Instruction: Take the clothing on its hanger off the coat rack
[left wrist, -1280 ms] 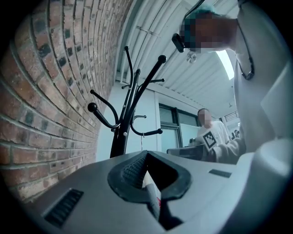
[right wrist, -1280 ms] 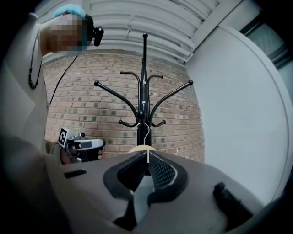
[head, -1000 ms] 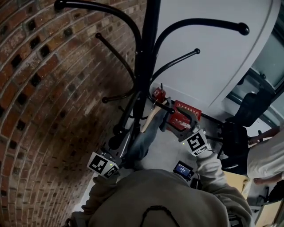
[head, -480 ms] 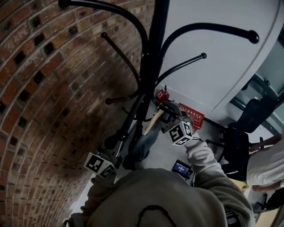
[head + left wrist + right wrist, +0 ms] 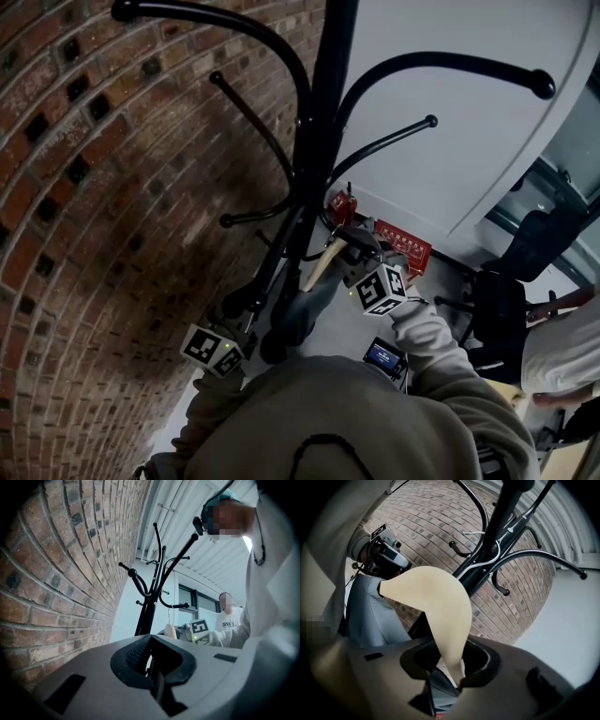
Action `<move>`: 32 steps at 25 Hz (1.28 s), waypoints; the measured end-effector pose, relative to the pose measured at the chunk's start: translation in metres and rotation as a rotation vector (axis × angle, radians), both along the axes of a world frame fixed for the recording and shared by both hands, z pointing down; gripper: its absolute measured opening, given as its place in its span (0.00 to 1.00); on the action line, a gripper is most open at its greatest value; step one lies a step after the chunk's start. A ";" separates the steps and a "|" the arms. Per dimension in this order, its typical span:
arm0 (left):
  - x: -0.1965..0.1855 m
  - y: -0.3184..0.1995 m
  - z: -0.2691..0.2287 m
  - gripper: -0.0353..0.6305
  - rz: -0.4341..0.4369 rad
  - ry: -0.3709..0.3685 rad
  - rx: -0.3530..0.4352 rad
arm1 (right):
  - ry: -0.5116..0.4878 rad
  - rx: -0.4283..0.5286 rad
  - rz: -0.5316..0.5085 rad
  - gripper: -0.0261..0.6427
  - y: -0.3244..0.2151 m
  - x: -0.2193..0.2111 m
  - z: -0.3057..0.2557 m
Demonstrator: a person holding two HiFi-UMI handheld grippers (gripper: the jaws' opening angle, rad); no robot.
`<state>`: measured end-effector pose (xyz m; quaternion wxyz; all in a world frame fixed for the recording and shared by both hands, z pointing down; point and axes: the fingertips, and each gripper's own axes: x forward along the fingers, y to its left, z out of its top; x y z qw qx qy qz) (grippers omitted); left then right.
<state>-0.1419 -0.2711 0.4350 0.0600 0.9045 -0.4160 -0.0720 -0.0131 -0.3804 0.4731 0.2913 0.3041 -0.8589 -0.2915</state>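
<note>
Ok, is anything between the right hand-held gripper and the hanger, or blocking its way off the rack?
Nothing between: the right hand-held gripper has just been closing and clamps the end of the pale wooden hanger. Its wire hook hangs on the black metal coat rack, so it likely needs lifting clear.

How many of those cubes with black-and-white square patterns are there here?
2. The left cube sits low by the brick wall; the right cube is just right of the coat rack, beside the wooden hanger. None looks hidden.
</note>
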 end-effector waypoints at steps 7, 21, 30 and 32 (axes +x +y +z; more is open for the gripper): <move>0.007 -0.005 0.002 0.06 0.019 -0.017 0.003 | -0.010 0.026 0.103 0.22 0.001 0.016 -0.023; 0.016 -0.016 -0.001 0.06 0.053 -0.018 0.007 | -0.033 0.062 0.435 0.22 0.003 0.127 -0.101; 0.033 -0.023 0.002 0.06 0.101 -0.016 0.010 | 0.021 0.049 0.657 0.22 0.016 0.199 -0.077; 0.036 -0.026 0.000 0.06 0.106 -0.015 0.015 | 0.036 0.036 0.690 0.22 0.019 0.211 -0.063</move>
